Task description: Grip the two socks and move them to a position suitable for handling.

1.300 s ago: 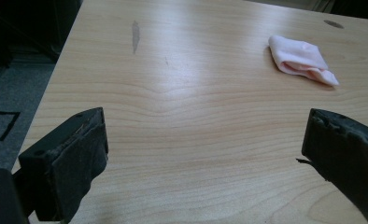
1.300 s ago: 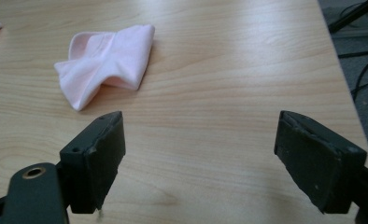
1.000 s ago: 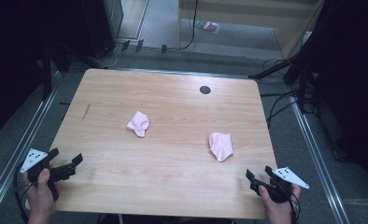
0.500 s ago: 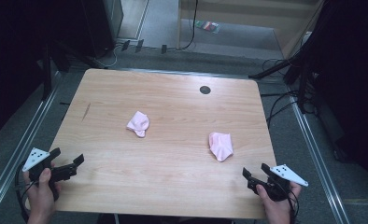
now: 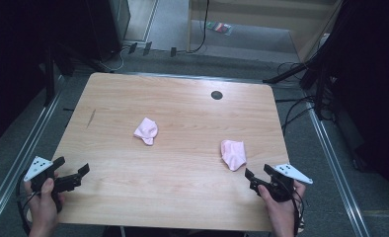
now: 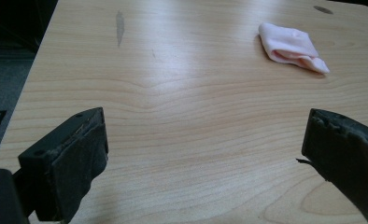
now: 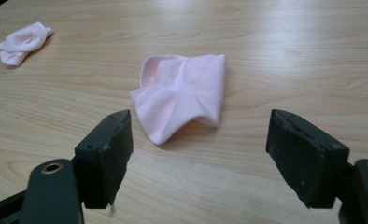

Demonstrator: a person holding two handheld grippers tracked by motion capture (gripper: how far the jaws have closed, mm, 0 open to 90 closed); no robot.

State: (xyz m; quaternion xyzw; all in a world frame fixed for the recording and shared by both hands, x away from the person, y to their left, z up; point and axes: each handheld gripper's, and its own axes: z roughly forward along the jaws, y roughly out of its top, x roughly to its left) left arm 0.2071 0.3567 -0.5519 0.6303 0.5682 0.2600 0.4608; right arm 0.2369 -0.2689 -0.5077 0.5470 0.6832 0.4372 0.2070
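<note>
Pink sock lies untouched before the right gripper's wide-spread jaws.

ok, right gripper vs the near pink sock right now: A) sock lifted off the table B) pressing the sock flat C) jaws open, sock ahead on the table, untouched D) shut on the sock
C: the right gripper has its jaws spread wide with nothing between them, and the pink sock lies on the table ahead of them, apart from both.
</note>
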